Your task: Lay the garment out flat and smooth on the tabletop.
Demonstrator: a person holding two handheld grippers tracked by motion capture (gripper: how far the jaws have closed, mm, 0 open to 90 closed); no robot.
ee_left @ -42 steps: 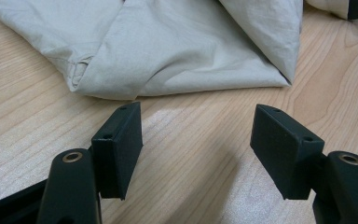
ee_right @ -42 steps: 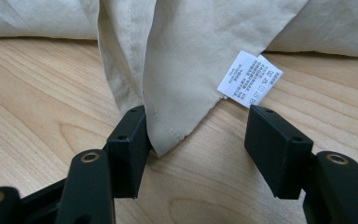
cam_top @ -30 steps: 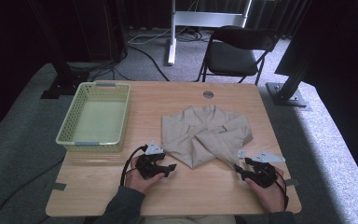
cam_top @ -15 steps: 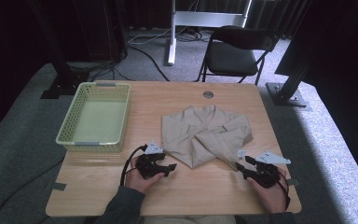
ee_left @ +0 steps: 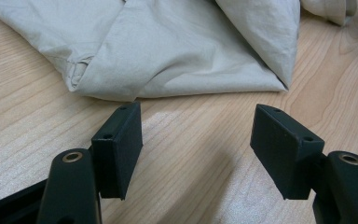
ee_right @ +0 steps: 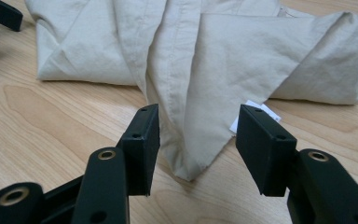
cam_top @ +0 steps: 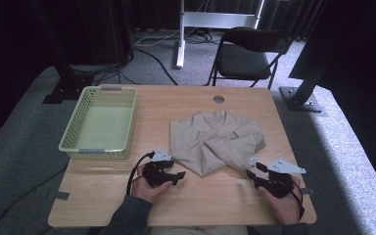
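**Folded shirt waits between two open grippers**

The beige shirt [cam_top: 217, 142] lies folded on the table, right of the green basket [cam_top: 99, 122] and near the table's front edge. It looks light, soft and limp: thin woven cloth that will sag and unfold if lifted by one layer. The better holds are probably the thick folded edges, or the pointed corner [ee_right: 191, 170] with the buttoned strip running up from it; a white label [ee_right: 251, 112] peeks out just beside that corner.

The left gripper [cam_top: 176, 175] sits just short of the shirt's near left fold, jaws wide apart and empty. The right gripper [cam_top: 252, 172] has its jaws apart too, the pointed corner lying between them, not yet pinched.

The wooden table [cam_top: 103, 196] is smooth, so cloth may slide. Beyond the basket's far side stand a folding chair [cam_top: 247, 54] and dark curtains.
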